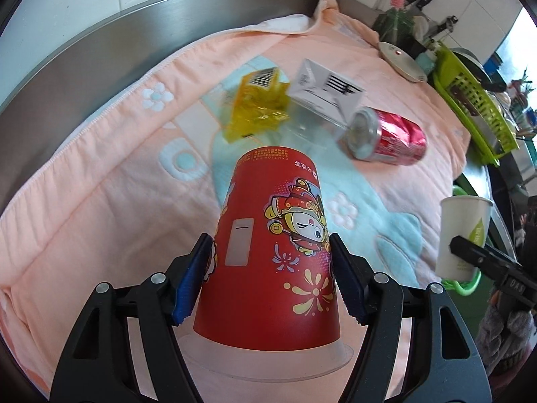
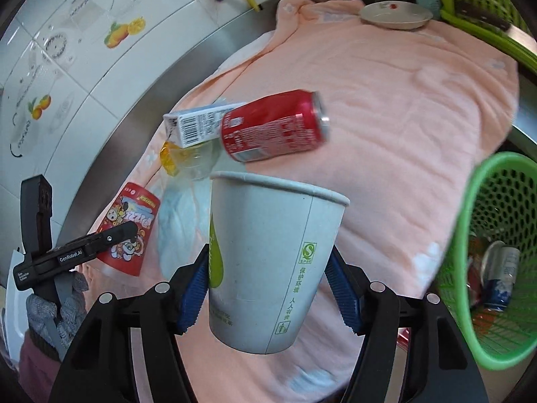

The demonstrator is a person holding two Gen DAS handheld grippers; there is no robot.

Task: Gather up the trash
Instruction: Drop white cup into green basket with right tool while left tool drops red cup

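Two cups are held at once. The red cup (image 1: 268, 245) is clamped upside down between the left gripper's (image 1: 268, 285) fingers (image 1: 193, 282) above the pink towel (image 1: 100, 201). The white cup (image 2: 272, 262) is pinched upright in the right gripper (image 2: 268, 288), just beside the green basket (image 2: 476, 221). Carrying both over the basket and opening is judged the next move; the can (image 2: 272, 127) and boxes are left on the towel.

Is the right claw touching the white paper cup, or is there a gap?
Touching. In the right wrist view both blue pads press the sides of the white paper cup, which the right claw holds above the towel.
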